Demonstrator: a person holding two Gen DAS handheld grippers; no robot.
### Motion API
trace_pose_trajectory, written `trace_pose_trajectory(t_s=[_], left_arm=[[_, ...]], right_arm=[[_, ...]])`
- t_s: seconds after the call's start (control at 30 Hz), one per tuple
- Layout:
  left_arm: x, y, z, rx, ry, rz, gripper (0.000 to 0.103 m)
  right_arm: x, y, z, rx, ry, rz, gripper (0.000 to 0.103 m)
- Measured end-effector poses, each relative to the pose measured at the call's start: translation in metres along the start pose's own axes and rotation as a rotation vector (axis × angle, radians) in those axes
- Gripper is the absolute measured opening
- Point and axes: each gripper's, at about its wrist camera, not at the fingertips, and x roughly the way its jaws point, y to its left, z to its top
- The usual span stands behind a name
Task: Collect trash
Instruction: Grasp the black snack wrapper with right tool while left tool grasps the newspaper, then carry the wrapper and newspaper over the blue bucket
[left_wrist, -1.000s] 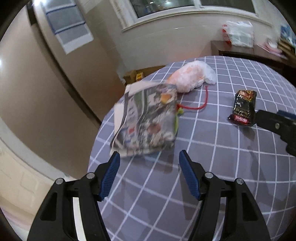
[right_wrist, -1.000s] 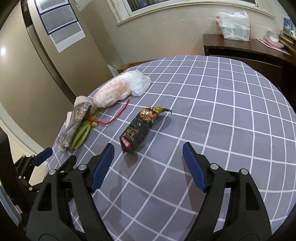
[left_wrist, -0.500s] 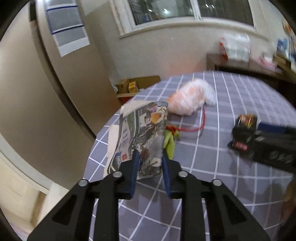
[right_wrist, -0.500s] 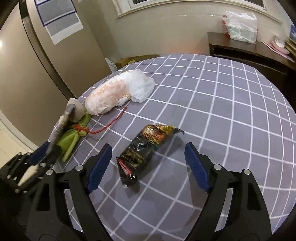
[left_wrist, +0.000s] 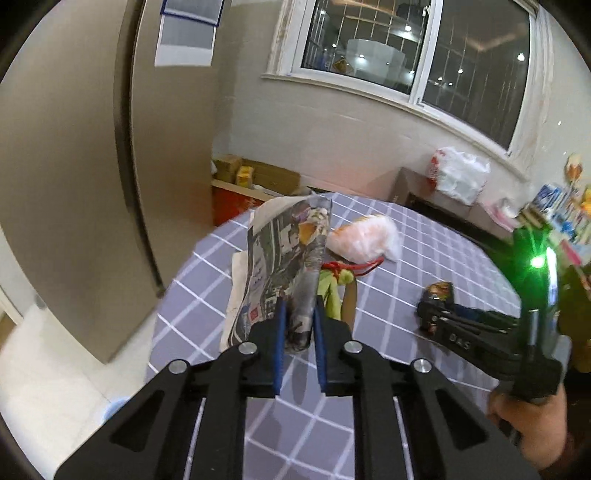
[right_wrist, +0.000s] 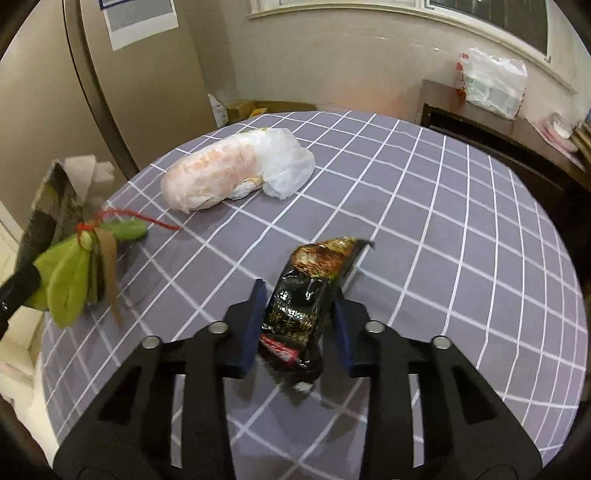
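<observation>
The left tongs (left_wrist: 298, 325) are closed down hard on the near end of the newspaper (left_wrist: 284, 258), which stands up off the counter (left_wrist: 424, 258) with a paler sheet sagging beside it. The leaf bundle (right_wrist: 74, 266), tied with red string (right_wrist: 147, 218), hangs at the paper's right side, half off the cloth; it seems caught along with the paper, but whether the pads actually pinch it cannot be told.

The right tongs (right_wrist: 295, 325) are narrowed onto the black wrapper (right_wrist: 306, 299), right of the newspaper, with both pads against its sides and its far end raised off the cloth.

The bag (right_wrist: 236, 173) lies untouched beyond both, with the string's loose tail trailing toward it.

Risks, as I judge them:
- The bundle may drop if only the paper is truly gripped; its weight hangs to one side and a swing would shake it free, probably past the counter edge near the newspaper.
- The loose paler sheet could slide out of the fold and fall.
- The trailing string might snag the bag and drag it.
- The wrapper is glossy and crushes easily, so it could squirt forward out of the pads if squeezed unevenly.
- The two tools sit close together; lifting both at once invites a knock.
</observation>
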Motion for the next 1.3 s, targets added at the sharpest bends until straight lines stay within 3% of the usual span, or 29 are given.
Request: trace_pose_trajectory(t_s=[0.17,0.3,0.57,1.0,1.3], left_arm=[[-0.012,-0.001,-0.011,-0.039,0.038,-0.079,0.017],[-0.017,-0.004,-0.023,-0.038,0.045,-0.064,0.018],[-0.045,-0.002,-0.026,-0.056,-0.064,0.053,0.006],[-0.092,0.024,-0.037,-0.115,-0.140,0.073,0.005],[-0.117,0.058,-0.050,-0.161,-0.153,0.165,0.005]], right_arm=[[-0.015,0.001,-0.016,0.007,0.001,0.069,0.027],[-0.028,0.009,-0.031,0.000,0.003,0.117,0.026],[-0.059,0.029,-0.044,-0.030,-0.043,0.181,0.025],[-0.097,0.084,-0.048,-0.103,-0.089,0.285,0.025],[-0.109,0.137,-0.057,-0.191,-0.087,0.352,0.025]])
